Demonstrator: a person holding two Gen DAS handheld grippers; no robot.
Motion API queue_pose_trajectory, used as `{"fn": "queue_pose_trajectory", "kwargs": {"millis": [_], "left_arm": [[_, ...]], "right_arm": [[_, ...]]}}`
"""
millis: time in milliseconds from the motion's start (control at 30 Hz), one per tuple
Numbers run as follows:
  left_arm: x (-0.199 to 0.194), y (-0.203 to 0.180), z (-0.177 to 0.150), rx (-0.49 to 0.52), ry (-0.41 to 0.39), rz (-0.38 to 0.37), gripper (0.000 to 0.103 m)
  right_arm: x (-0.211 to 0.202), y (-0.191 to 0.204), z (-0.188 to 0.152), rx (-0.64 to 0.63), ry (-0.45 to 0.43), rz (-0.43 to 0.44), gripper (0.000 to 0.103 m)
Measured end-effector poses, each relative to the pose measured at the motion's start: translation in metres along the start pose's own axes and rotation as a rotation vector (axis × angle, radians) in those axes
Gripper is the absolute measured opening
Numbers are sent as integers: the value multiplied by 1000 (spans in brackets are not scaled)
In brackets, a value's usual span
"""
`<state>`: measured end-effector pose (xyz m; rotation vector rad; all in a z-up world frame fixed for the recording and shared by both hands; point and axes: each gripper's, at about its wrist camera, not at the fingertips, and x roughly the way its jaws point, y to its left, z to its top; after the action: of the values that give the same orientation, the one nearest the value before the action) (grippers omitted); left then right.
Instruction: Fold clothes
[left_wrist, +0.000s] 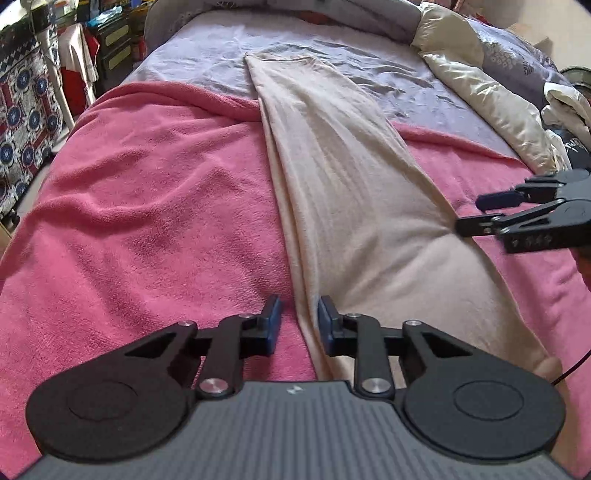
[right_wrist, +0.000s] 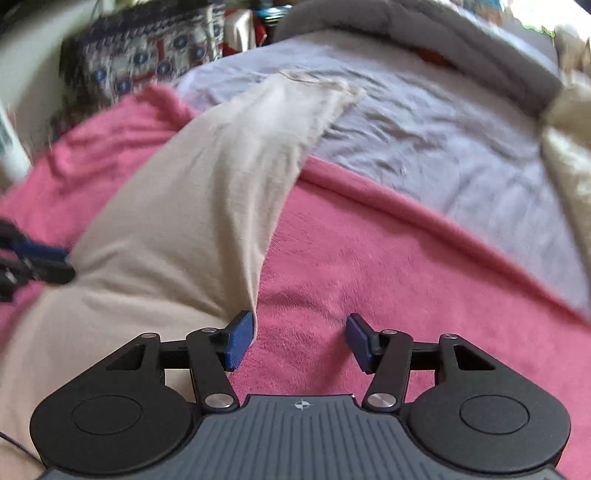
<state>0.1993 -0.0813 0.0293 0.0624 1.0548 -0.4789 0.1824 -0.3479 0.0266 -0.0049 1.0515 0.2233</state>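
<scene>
We have a long cream-coloured ribbed cotton garment lying lengthwise on a pink terry blanket, its far end reaching onto the pale lilac bedsheet toward 12 o'clock. It already looks folded into a narrow strip, widening toward us.

Our left gripper hovers at the near left edge of the garment, at 6 o'clock in its own view. Its jaws stand a little apart with the cloth edge running between them, but we cannot say they press on it, so it holds nothing we can confirm. Our right gripper sits at the garment's right edge, jaws spread wide, over bare pink blanket, with its left finger just at the cloth's hem. It grips nothing.

What could go wrong, in our judgement: the left jaws may close on the blanket pile together with the hem, dragging both. The right gripper may close on blanket alone, because the hem lies beside its opening, not inside it. The right view is blurred, which suggests motion, so aiming is harder. An uneven lift would skew the next fold.

We see no basket, box or drawer for the clothes. At 3 o'clock lies a crumpled cream satin quilt.
</scene>
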Motion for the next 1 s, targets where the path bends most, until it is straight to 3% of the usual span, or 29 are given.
{"fn": "queue_pose_trajectory", "kwargs": {"millis": [67, 133, 233, 267, 333, 467, 567, 600, 633, 667, 700, 767, 833, 1000], "left_arm": [[-1, 5, 1, -15, 9, -16, 32], [-3, 20, 4, -112, 18, -95, 32], [3, 61, 5, -350, 35, -342, 36], [8, 70, 6, -386, 44, -389, 37], [19, 76, 13, -365, 65, -427, 37], [36, 72, 24, -262, 84, -539, 48], [47, 84, 26, -271, 97, -635, 50], [51, 91, 23, -289, 98, -665, 42], [55, 98, 21, -303, 104, -671, 31], [59, 104, 21, -330, 118, -674, 11], [65, 110, 20, -366, 136, -682, 12], [68, 111, 23, -379, 164, -685, 11], [69, 107, 28, -359, 186, -679, 11], [73, 108, 28, -393, 210, -687, 11]], "right_arm": [[-1, -22, -1, 105, 28, 136, 54], [1, -38, -2, 184, 51, 256, 54], [11, -49, -5, 231, 57, 366, 54], [15, -52, -5, 247, 59, 402, 54], [22, -59, -7, 278, 64, 475, 55], [35, -73, -10, 341, 72, 622, 56], [50, -76, -8, 370, 59, 711, 55], [55, -78, -6, 376, 55, 740, 54], [60, -80, -4, 381, 54, 763, 50], [64, -81, -3, 385, 57, 779, 45], [68, -83, -1, 388, 60, 791, 41], [77, -85, 2, 388, 71, 798, 21], [86, -86, 4, 392, 88, 815, 13], [92, -82, 10, 373, 103, 843, 10]]}}
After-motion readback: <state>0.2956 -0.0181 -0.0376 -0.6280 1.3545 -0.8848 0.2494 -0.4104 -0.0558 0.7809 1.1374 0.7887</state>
